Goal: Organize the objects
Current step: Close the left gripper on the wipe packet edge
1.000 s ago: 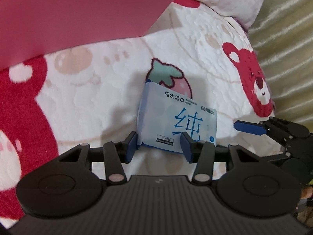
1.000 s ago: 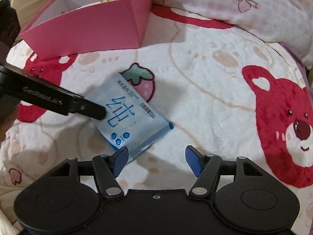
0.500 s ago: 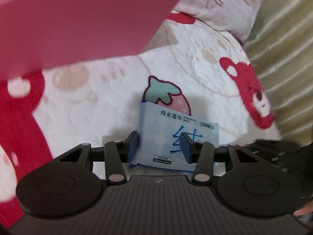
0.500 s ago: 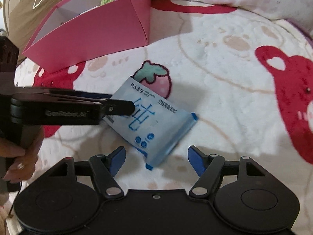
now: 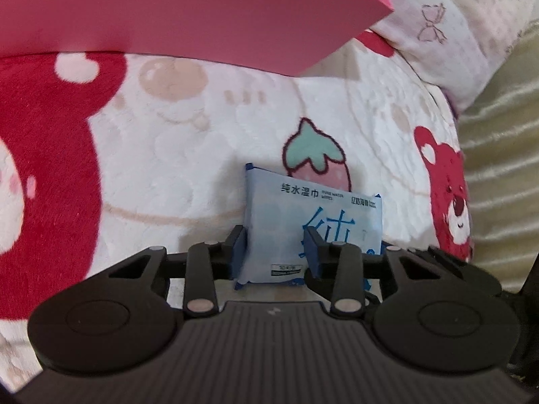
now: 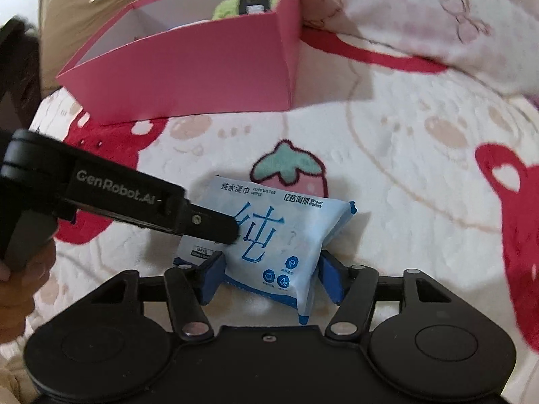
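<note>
A pink box (image 6: 202, 67) is sitting at the far left of the bed, open at the top, with a green thing (image 6: 232, 8) lying inside near its back corner. In front of it a fluffy blanket (image 6: 404, 155) with red bears and a strawberry (image 6: 291, 171) is spreading out. There is soft, bare blanket between the box's front wall and the strawberry, and more bare blanket off to the right.

The left gripper (image 5: 274, 252) is reaching in low from the left side. A person's hand (image 6: 20, 286) is holding its handle. Its fingers are pinching one end of the blue wipes pack (image 6: 269, 235) — one blue pad (image 5: 239, 252) is pressing the pack's edge and the other is pressing its printed face.

The pack is lying just in front of the strawberry, its far edge covering the berry's tip. Its right end is puffing up and its sealed edges are sticking out past the pads.

The right gripper (image 6: 271, 277) is coming from the near side, pointing toward the box. Its two fingers are on either side of the pack's near end — both blue pads seem to be touching the wrapper, which is bulging up between them.
</note>
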A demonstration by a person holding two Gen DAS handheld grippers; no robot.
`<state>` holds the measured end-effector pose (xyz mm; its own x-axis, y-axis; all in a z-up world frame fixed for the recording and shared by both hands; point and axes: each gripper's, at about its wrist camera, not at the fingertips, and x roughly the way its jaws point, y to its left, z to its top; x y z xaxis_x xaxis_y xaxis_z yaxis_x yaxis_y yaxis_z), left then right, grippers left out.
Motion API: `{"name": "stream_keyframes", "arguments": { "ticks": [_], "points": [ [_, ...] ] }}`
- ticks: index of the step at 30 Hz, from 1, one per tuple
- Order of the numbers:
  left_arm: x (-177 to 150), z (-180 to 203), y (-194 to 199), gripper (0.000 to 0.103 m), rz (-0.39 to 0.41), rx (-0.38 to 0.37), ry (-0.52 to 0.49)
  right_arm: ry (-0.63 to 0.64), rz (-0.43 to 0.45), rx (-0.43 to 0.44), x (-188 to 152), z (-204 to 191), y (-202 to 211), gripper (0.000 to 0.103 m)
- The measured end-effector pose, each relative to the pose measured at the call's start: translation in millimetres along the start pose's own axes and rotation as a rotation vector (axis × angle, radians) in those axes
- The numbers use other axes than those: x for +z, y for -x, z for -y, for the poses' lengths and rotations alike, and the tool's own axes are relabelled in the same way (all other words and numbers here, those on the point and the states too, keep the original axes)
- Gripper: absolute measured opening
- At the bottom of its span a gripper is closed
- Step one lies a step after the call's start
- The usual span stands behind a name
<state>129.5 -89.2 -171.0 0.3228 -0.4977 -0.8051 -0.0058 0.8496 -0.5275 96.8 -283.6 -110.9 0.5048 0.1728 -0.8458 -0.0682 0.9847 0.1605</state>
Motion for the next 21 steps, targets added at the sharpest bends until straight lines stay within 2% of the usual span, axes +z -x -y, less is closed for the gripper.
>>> {"name": "stream_keyframes", "arguments": {
  "ticks": [2, 7, 9, 10, 12, 18, 21],
  "points": [
    [-1.2, 2.3, 1.1, 0.035, 0.012, 0.013, -0.008, -0.035, -0.008, -0.009, -3.0, 4.9, -0.8, 0.074],
    [-4.0, 8.9, 0.8, 0.035, 0.031, 0.043, -0.036, -0.105, 0.008, -0.006, -9.5, 15.2, 6.5, 0.073],
    [-5.5, 13.1, -0.4, 0.035, 0.034, 0.061, -0.081, -0.091, 0.043, -0.006, -11.7, 14.9, 10.6, 0.064],
    [-6.3, 15.5, -1.3, 0.035, 0.038, 0.072, -0.102, -0.069, 0.046, 0.0, -11.4, 13.3, 10.5, 0.054],
    [-7.3, 16.1, -2.1, 0.035, 0.042, 0.078, -0.101, -0.056, 0.039, 0.01, -10.4, 12.9, 6.6, 0.048],
    [-16.9, 21.3, -0.1, 0.035, 0.074, 0.074, -0.126, -0.093, 0.047, 0.009, -9.4, 12.7, 0.7, 0.044],
    [-22.1, 28.2, 4.7, 0.035, 0.08, 0.092, -0.13, -0.049, 0.063, -0.019, -8.7, 2.9, 2.7, 0.045]
  ]
}}
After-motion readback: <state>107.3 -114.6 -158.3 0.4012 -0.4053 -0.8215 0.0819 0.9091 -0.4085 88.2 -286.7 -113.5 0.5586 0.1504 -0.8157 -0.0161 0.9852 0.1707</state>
